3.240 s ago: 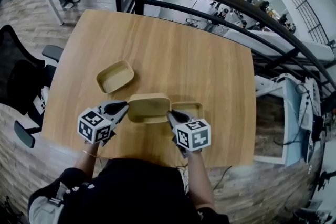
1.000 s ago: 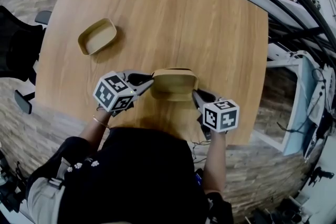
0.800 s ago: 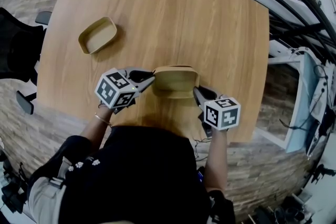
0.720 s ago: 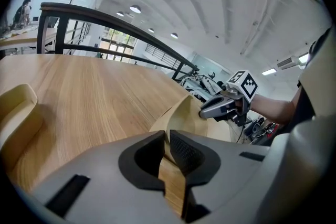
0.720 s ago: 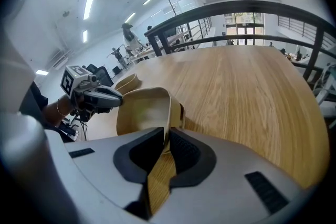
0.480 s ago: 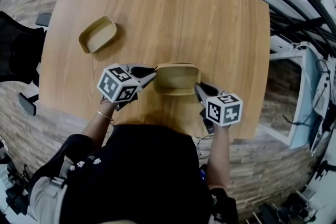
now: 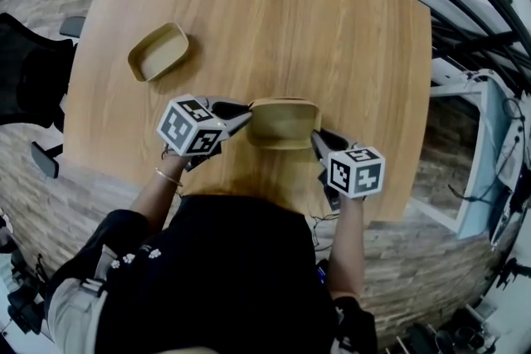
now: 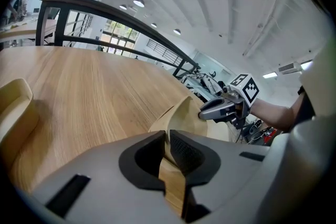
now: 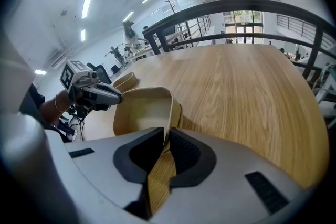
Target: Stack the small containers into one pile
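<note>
Tan container (image 7: pixel 282 122) is near the front edge of the worktop (image 7: pixel 290 21), pinched at both ends. The left gripper (image 7: pixel 246 114) reaches in from the left, angled gently downward, its fingers almost closed on the left rim. The right gripper (image 7: pixel 316 138) tilts more steeply down, with its fingers clamped on the right rim. A second container (image 7: pixel 158 51) lies well apart, far left.

Wooden table (image 7: pixel 274 21), black chair (image 7: pixel 25 87) left, dark railing (image 9: pixel 252 4) beyond.
</note>
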{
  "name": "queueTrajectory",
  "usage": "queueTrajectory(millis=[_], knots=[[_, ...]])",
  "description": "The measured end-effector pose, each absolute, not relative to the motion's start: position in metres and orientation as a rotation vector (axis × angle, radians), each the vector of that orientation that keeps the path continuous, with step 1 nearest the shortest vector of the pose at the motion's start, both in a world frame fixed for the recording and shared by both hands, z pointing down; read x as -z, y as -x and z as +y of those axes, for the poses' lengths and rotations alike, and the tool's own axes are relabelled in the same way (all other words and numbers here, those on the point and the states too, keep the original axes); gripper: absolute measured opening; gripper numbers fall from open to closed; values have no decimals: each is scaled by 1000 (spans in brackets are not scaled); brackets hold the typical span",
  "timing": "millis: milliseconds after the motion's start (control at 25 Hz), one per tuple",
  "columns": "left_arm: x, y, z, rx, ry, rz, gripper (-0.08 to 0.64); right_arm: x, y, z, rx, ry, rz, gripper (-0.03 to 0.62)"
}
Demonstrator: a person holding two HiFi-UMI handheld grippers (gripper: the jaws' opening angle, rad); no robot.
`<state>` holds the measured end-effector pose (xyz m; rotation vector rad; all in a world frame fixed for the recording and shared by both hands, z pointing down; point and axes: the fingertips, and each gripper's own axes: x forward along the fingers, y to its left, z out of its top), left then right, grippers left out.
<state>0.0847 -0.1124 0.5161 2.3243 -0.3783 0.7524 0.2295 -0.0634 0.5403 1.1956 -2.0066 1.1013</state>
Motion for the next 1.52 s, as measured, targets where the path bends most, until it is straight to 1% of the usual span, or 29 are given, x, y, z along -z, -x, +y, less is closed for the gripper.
queueTrajectory(millis=[760,1200,1520], knots=[[-516,-86,-120,-830,-2356,-394,38,-544,-227,-68,-1050,-1179,-1991,38],[-518,-89,-121,-911,-2402,-393,38,-519,-232,-80,-937,-1342,-2114,40],[-519,-93,-121,-936,-2383,-390,38,-531,-237,-85,-1044,-1340,-2065,38]])
